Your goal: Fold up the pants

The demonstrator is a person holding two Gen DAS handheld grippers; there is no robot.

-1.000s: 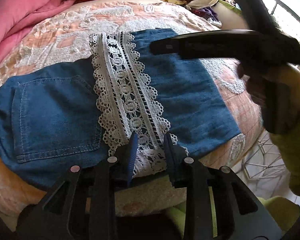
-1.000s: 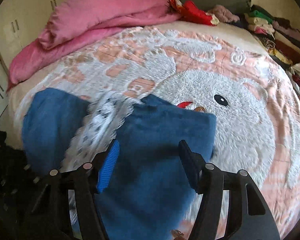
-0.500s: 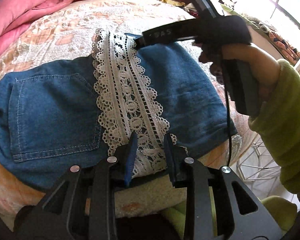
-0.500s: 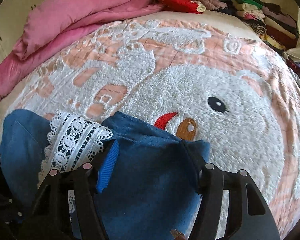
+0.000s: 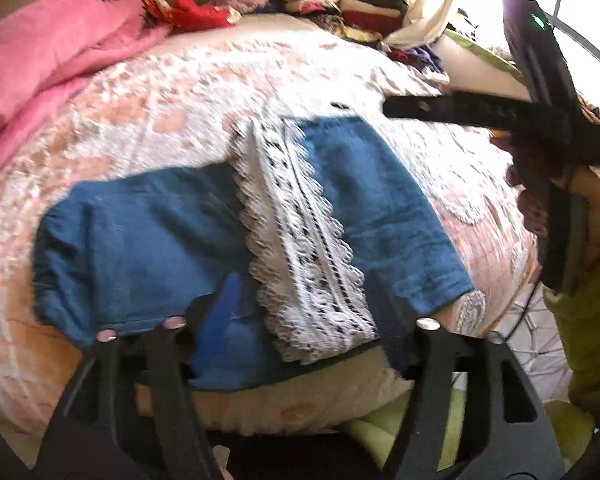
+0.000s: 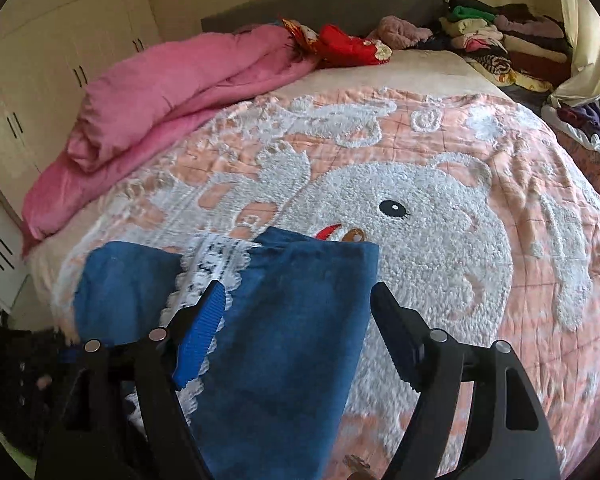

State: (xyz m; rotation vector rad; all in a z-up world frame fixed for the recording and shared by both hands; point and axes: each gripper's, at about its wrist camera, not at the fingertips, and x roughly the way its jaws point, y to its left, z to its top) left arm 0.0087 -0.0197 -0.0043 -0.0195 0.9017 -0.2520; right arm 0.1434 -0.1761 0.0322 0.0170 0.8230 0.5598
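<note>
**Both claws free above the half-folded denim pants**

The pants (image 5: 172, 248) lie flat near the front edge of the bed (image 6: 440, 184), on the pink and white fleece blanket with the bear face. They look already folded: one blue denim layer reaches across the other, and a band of white lace trim (image 5: 300, 248) runs over the middle, from the far side to the edge nearest the person.

The left claw (image 5: 304, 300) hovers low over the near edge of the pants, its two fingers spread wide to either side of the lace band and pinching nothing. The view is blurred, so it is hard to tell whether the fingertips touch the cloth. The right claw (image 6: 298, 312) is likewise spread and empty, hanging above the right-hand denim panel and pointing towards the head of the bed. In the left view the right tool is seen from the side, held up off the bed with a green-sleeved arm (image 5: 592, 320) behind it.

To do the next fold well, my judgement is that each claw should come down on a corner or edge of the same end and bite through every layer, lace included, so the stack moves as one. Lifting evenly and laying the end squarely on the rest should keep the edges lined up. The lace is open-worked and may snag a fingertip, so closing on denim seems safer.
</note>
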